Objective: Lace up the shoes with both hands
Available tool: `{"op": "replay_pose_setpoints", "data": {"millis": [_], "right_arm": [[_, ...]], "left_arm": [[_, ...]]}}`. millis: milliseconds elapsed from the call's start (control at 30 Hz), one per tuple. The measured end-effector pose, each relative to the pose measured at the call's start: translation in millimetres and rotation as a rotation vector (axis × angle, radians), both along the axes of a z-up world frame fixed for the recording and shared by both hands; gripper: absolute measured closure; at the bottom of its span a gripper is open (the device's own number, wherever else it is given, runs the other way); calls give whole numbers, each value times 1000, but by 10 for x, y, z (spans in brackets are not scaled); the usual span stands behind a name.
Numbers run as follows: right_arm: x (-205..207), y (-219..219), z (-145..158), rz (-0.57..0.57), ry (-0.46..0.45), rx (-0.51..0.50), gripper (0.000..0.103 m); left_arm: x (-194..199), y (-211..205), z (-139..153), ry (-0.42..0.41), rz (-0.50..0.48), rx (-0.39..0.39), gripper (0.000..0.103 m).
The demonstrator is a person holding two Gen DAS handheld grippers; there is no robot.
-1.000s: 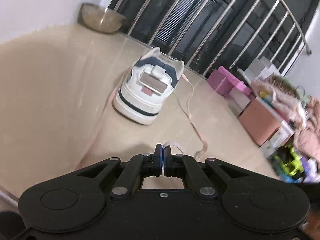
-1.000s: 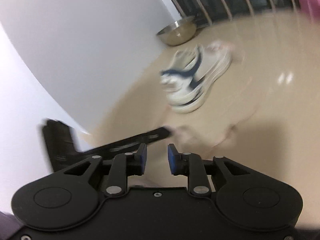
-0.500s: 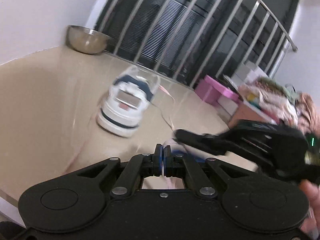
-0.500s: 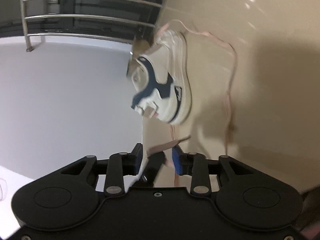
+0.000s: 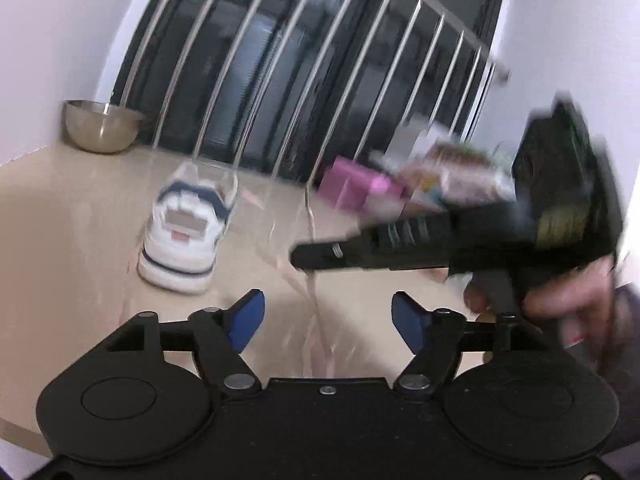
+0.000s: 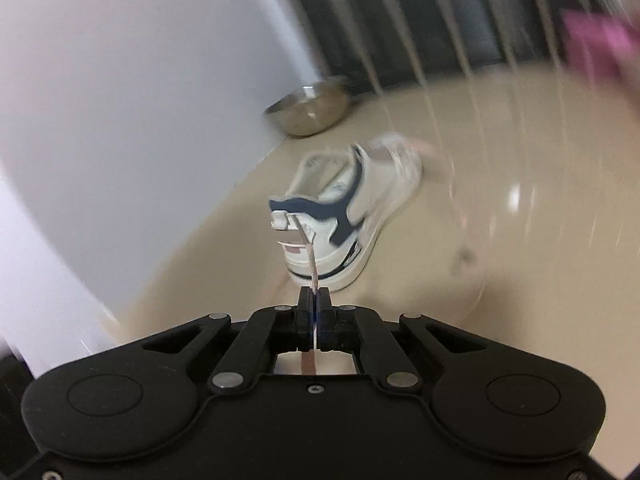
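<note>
One white-and-navy shoe (image 5: 188, 236) stands on the glossy beige floor (image 5: 60, 248), ahead of both grippers and apart from them. One pink lace (image 6: 310, 268) runs from the shoe back to the right gripper (image 6: 316, 300), whose jaws are pressed together on it. The left gripper (image 5: 328, 316) has just been opening; its blue pads (image 5: 248, 316) stand spread, with blurred lace hanging between them, untouched. One steel bowl (image 5: 102, 126) sits beyond the shoe beside the white wall (image 6: 120, 80). A metal railing (image 5: 320, 72) backs the floor; pink boxes (image 5: 356, 188) lie beyond the right gripper.
</note>
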State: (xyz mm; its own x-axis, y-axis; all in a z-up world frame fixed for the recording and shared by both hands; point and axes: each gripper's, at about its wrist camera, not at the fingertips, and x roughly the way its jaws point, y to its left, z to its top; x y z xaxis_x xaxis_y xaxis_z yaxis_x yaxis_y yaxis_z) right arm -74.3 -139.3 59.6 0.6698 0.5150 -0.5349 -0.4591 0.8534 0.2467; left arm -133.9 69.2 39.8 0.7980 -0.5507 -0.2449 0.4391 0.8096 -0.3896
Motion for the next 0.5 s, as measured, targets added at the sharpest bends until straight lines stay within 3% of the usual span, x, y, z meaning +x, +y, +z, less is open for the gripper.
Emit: {"op": "replay_pose_setpoints", "data": {"millis": [67,200,267,400,500], "right_arm": [[-98,82,81,104,-109,-129,103],[-187,129,220,231,-187,-185,103],[-217,114,295,239,-219,-209,103],[-253,54,359,255,-210,-178,103],[-330,102,268,288,-198,-190,103]], "left_arm": [[86,114,34,56,-52,-54,33],[62,126,103,15,-92,-9,34],[50,239,129,9,-106,-52,34],[66,369,180,3,-68,-85,35],[111,405,222,7,-96,-210,35]]}}
